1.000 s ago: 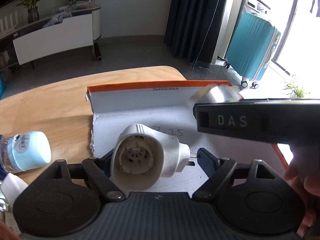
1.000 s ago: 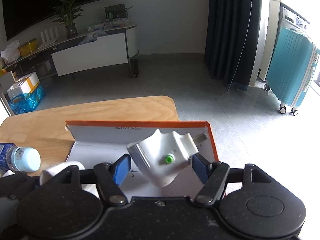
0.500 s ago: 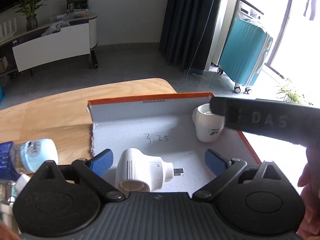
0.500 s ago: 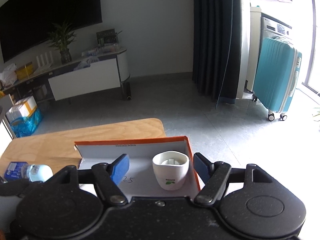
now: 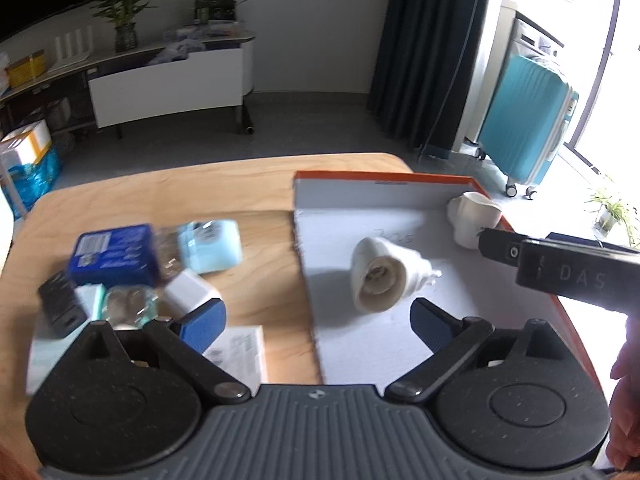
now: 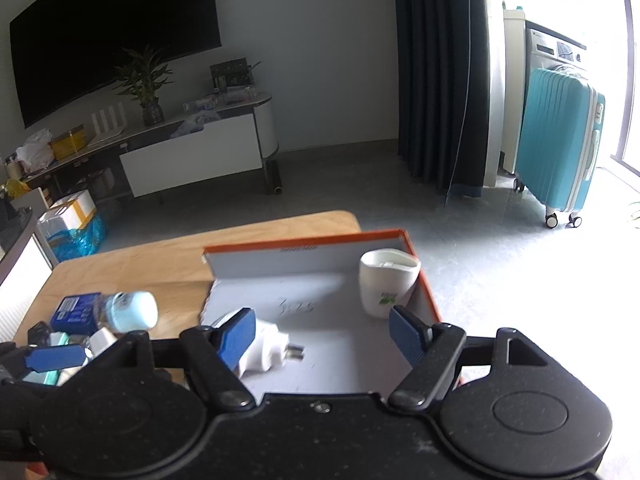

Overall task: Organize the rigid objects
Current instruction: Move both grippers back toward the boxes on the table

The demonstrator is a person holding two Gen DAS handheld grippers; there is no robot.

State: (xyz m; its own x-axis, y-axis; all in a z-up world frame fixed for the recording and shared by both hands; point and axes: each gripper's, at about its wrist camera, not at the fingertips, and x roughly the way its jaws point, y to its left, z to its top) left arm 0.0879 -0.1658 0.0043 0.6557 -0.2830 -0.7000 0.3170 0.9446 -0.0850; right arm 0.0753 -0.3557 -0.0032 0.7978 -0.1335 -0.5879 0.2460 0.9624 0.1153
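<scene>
**Two white items lying in an open box, both grippers empty**

While both tools hang over the wooden desk [image 5: 168, 192], a white plug adapter [image 5: 386, 276] lies on its side on the grey floor of a shallow box with an orange rim [image 5: 384, 178]. Its round open end faces the left camera and its metal prongs point toward the box's right side. A white cup [image 6: 386, 286] with a small green mark stands upright in the far right corner of the same box, close to the back and right walls and apart from the adapter. Handwritten digits on the box floor sit between the two.

The left hand-held gripper [image 5: 318, 320] has its blue-padded jaws spread wide with nothing between them; they have just been opening. One pad hangs over the desk, the other over the box, with the adapter just beyond them. The right hand-held gripper [image 6: 324, 332] also has its jaws apart and empty, and they too have just been opening. The cup sits just beyond its right pad, and its left pad overlaps the adapter in the view.

To the left of the box, a blurred cluster of things lies on the desk: a bottle with a pale blue cap [image 5: 210, 246], a dark blue packet [image 5: 114, 254], a small white block [image 5: 190, 292], a black object [image 5: 60, 308] and some paper [image 5: 240, 350].

Beyond the desk are a grey floor, a low white cabinet [image 6: 192, 160], a potted plant [image 6: 146, 80], dark curtains [image 6: 440, 72] and a teal suitcase [image 6: 558, 144].
</scene>
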